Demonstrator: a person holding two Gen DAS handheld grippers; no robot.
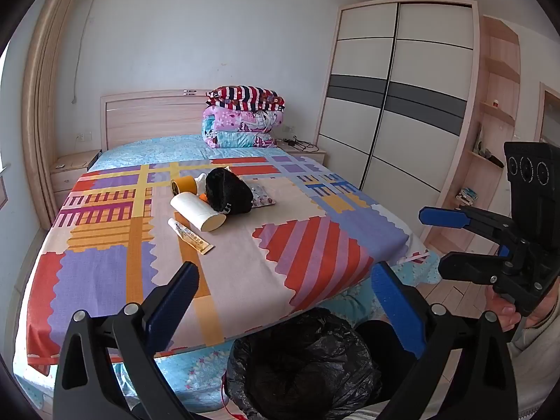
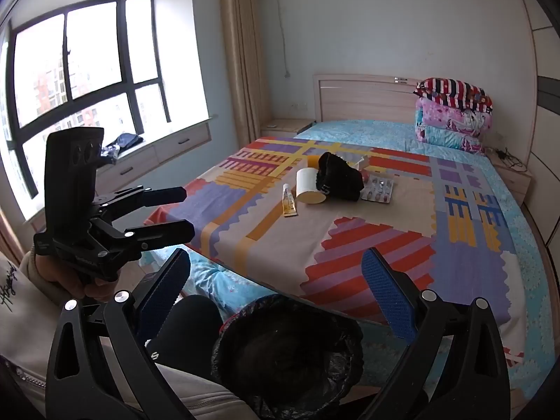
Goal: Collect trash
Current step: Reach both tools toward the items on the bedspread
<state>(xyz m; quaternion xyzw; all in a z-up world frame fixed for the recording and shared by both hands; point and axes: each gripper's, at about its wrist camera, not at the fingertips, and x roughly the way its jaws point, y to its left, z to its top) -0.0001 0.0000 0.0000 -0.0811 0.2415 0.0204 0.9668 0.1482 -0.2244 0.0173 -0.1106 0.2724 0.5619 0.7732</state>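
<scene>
**Hovering over bed, both hand-held grippers spread, nothing held**

Covering most of both views: bed (image 1: 115, 280) with a patchwork cover, blue sheet under it, wooden headboard at far end. Folded quilts (image 1: 243, 117) stacked by the headboard, right side in the left wrist view. Wardrobe (image 1: 395, 98) with sliding doors stands to the right of the bed; window (image 2: 80, 59) on the opposite side.

Trash bin (image 2: 287, 353) lined with a black bag sits on the floor against the near bed edge, directly below both cameras, open mouth up.

Left hand-held gripper (image 1: 283, 301): jaws spread wide, empty, above the bin and near bed edge. Right hand-held gripper (image 2: 276, 297): jaws spread wide, empty, same zone, just beside the left one.

Trash cluster lies mid-bed, well apart from both grippers: black fuzzy item (image 1: 227, 190) in the middle, white cylinder (image 1: 197, 211) on its side touching it, yellow tape roll (image 1: 182, 184) behind the cylinder, pill blister packs (image 1: 262, 197) to the right of the black item, small tube (image 1: 190, 236) flat on the cover just in front of the cylinder.
</scene>
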